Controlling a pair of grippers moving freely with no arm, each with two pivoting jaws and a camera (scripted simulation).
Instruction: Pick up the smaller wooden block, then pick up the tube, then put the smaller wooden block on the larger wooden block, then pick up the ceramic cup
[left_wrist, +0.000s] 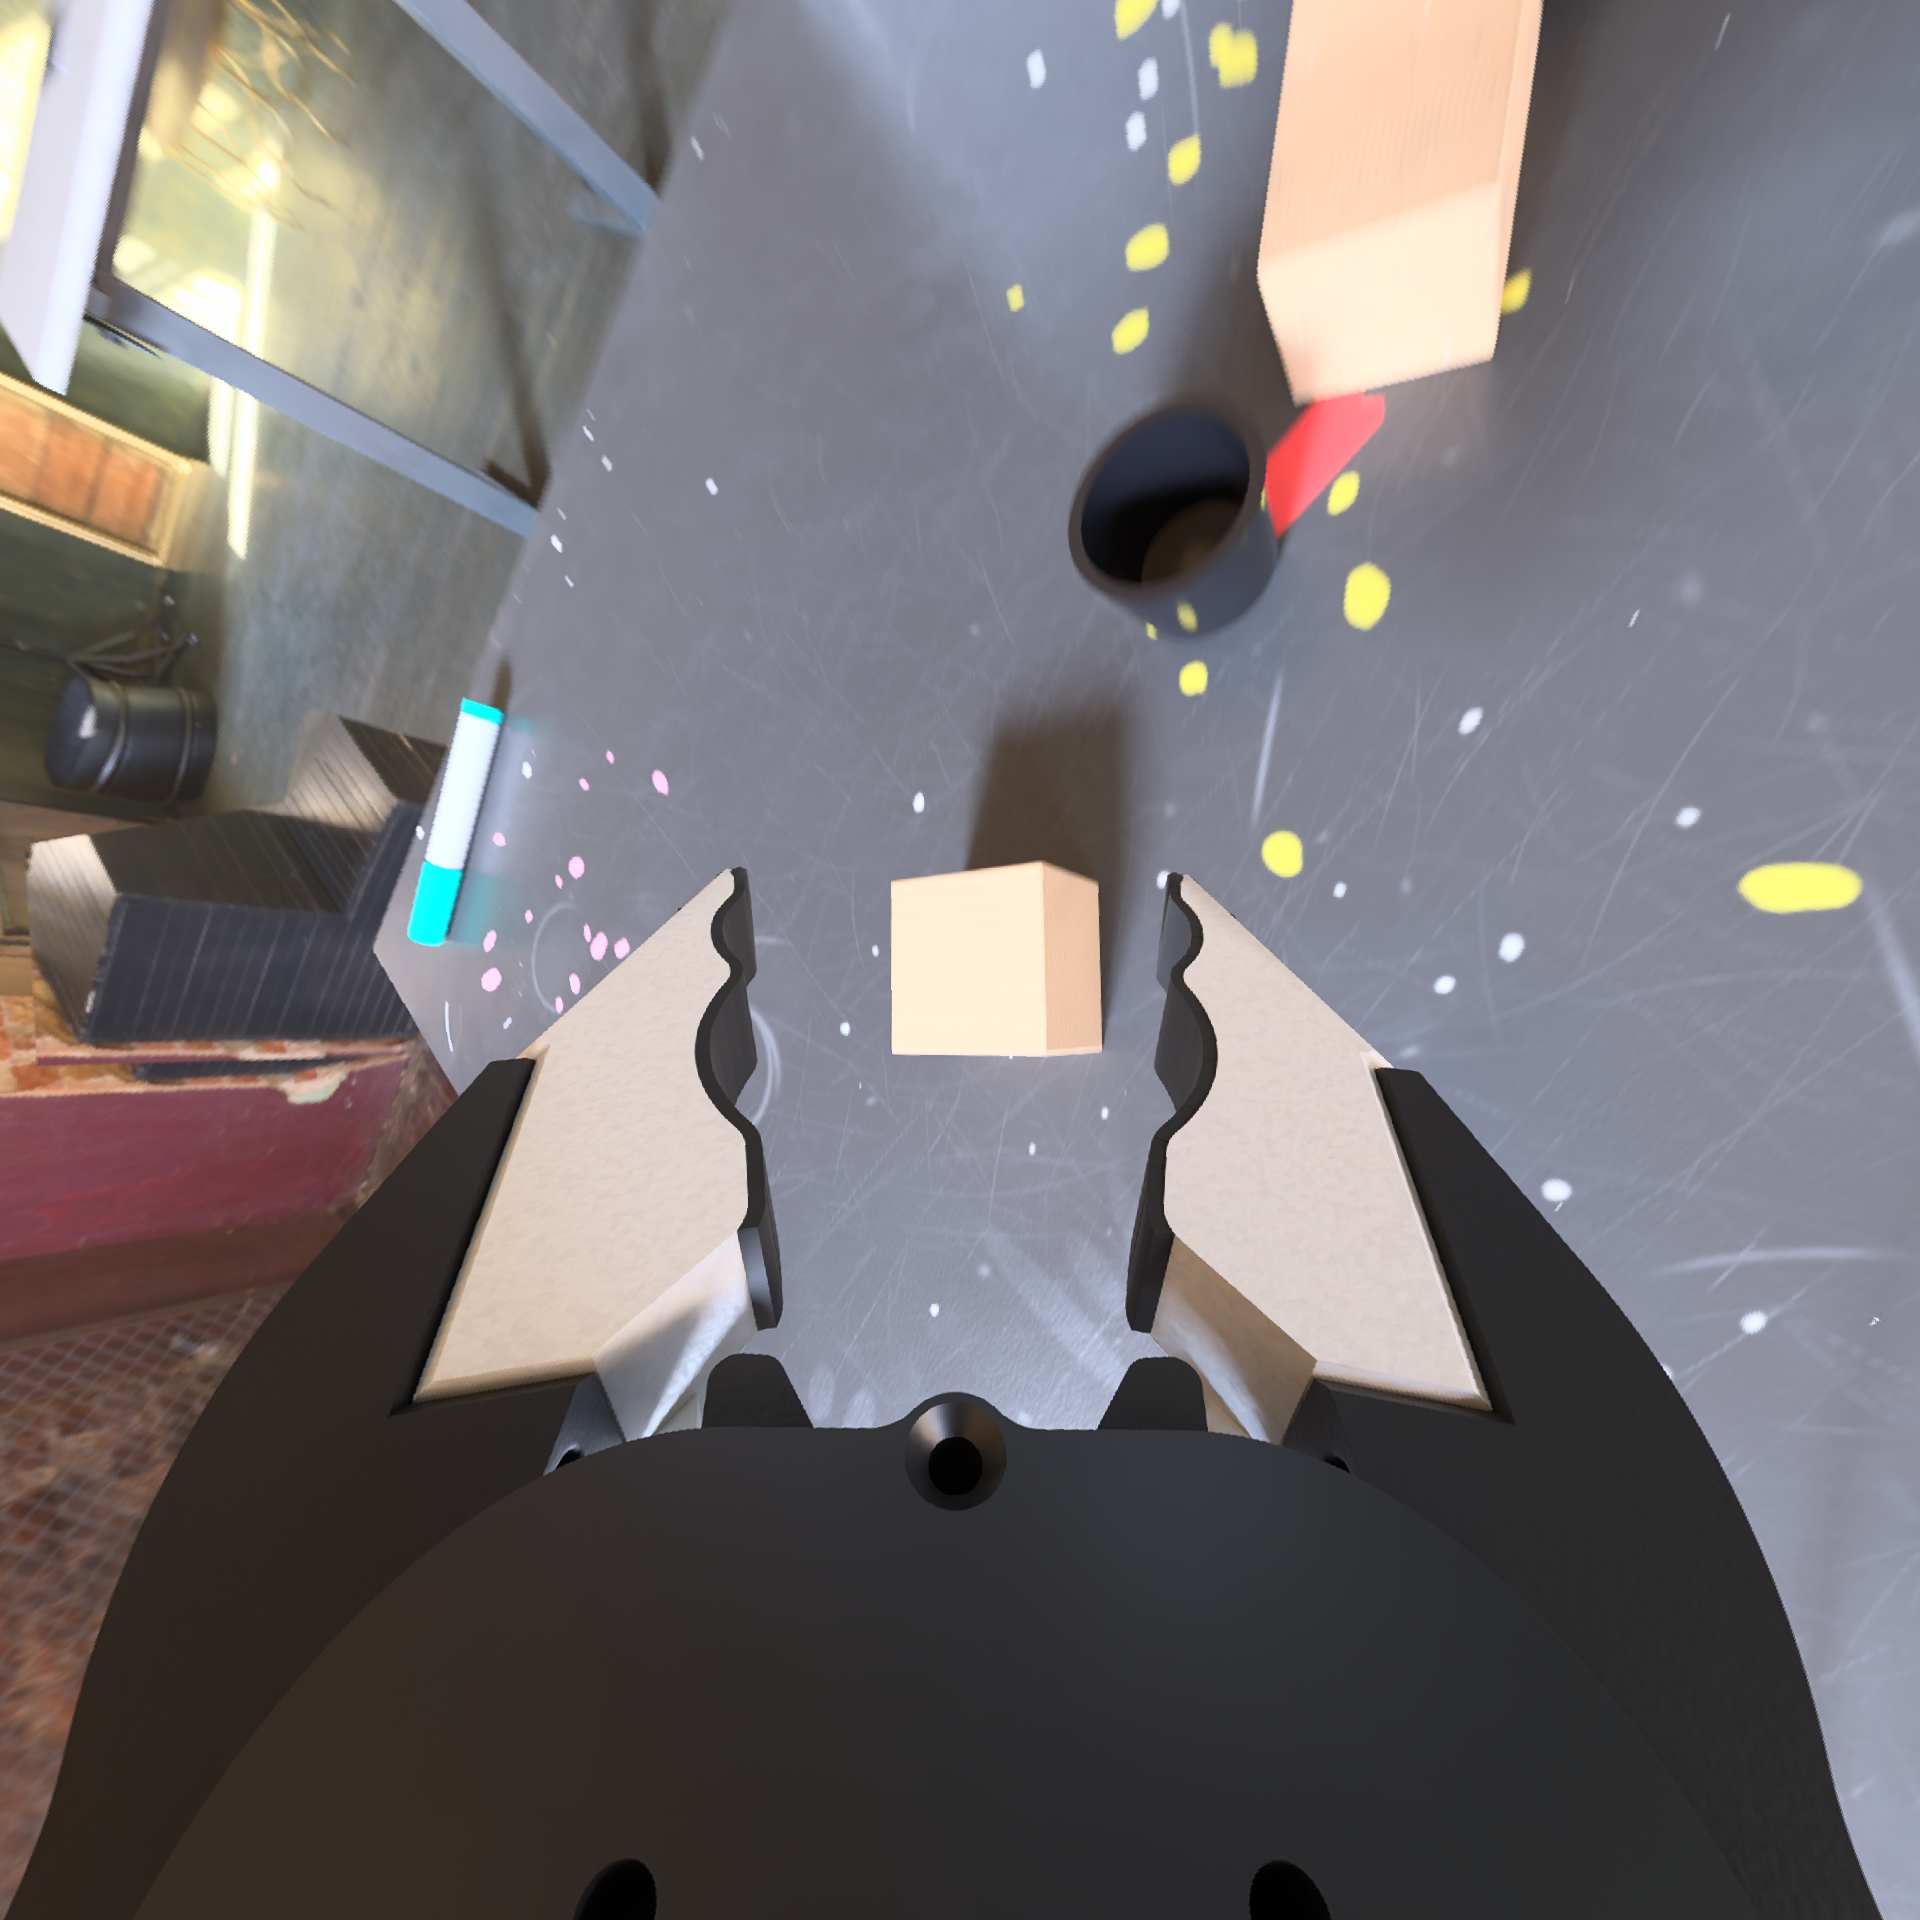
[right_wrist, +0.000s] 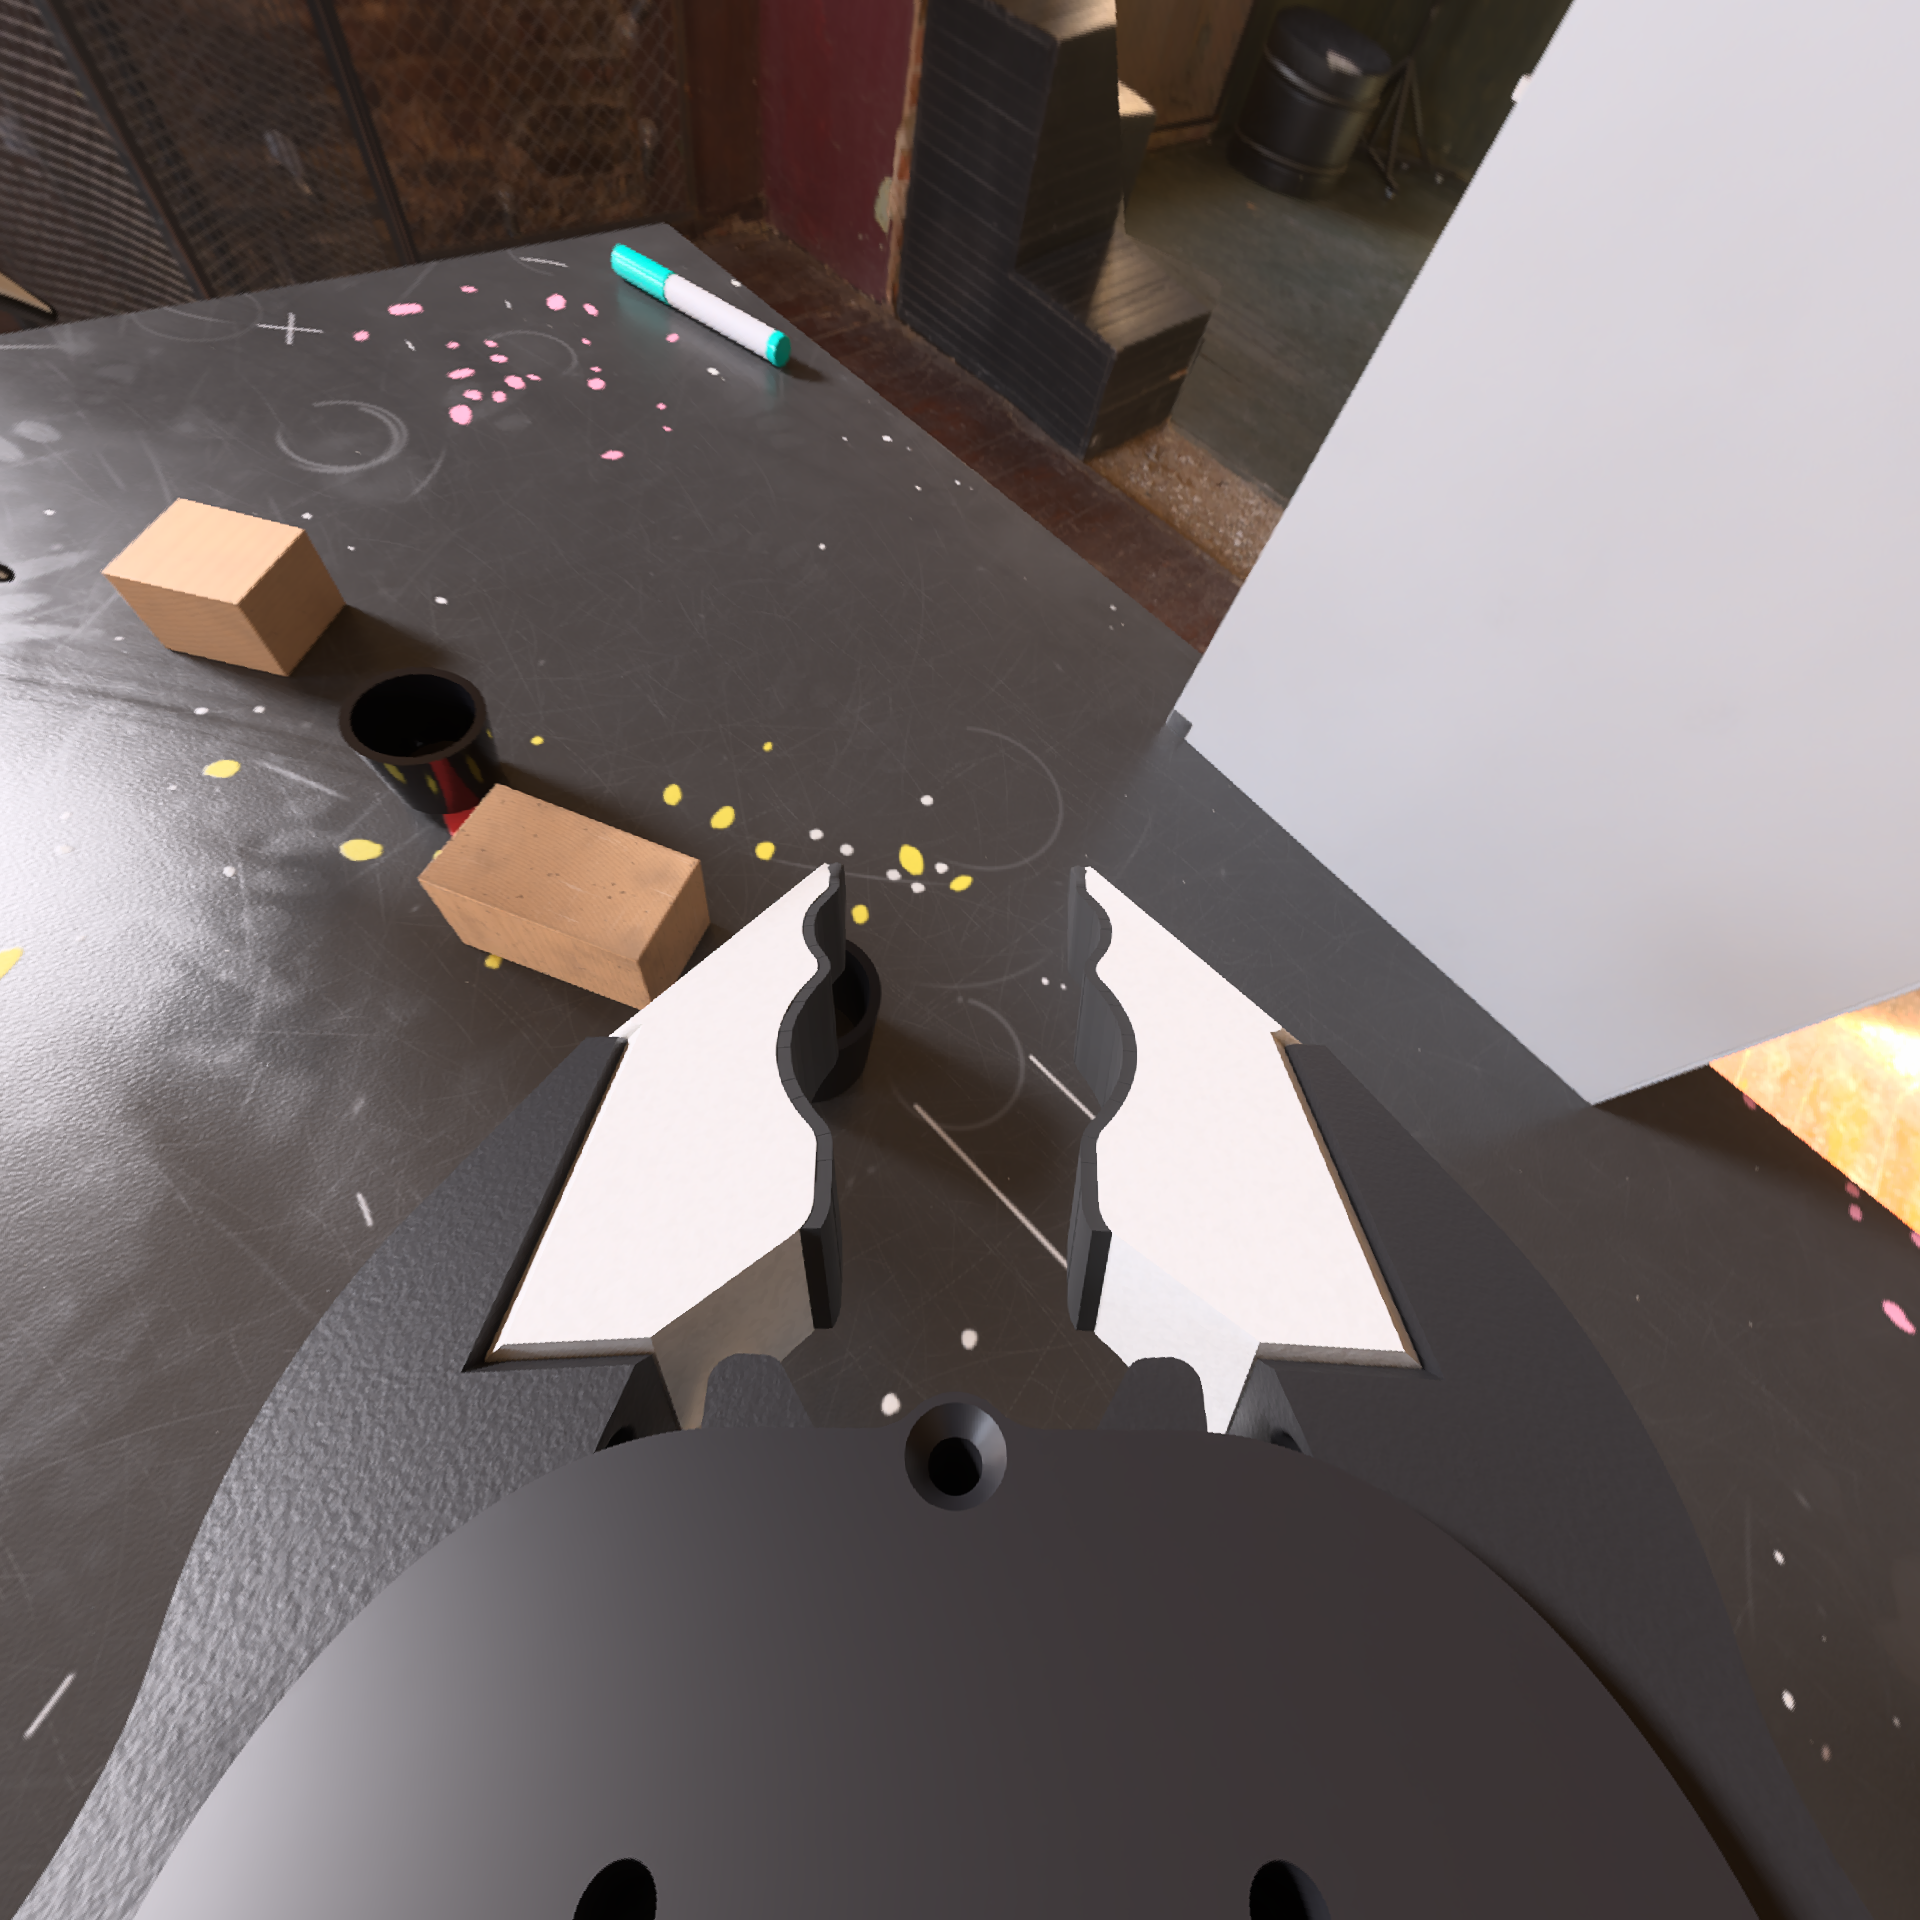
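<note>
The smaller wooden block (left_wrist: 994, 961), a pale cube, sits on the dark table (left_wrist: 831, 623). It lies in the gap at the tips of my open left gripper (left_wrist: 956, 881), untouched. Beyond it stand a black cup (left_wrist: 1174, 520) and the larger wooden block (left_wrist: 1392, 197). In the right wrist view my right gripper (right_wrist: 958, 878) is open and empty. A short black tube (right_wrist: 857, 1013) stands just beyond it, partly hidden by one finger (right_wrist: 727, 1091). The larger block (right_wrist: 566, 894), the cup (right_wrist: 416, 727) and the smaller block (right_wrist: 223, 582) lie to its left.
A teal and white marker (left_wrist: 457, 821) lies by the table edge, also in the right wrist view (right_wrist: 701, 304). A red patch (left_wrist: 1320, 457) lies between cup and larger block. A white panel (right_wrist: 1610, 520) rises at the table's right side.
</note>
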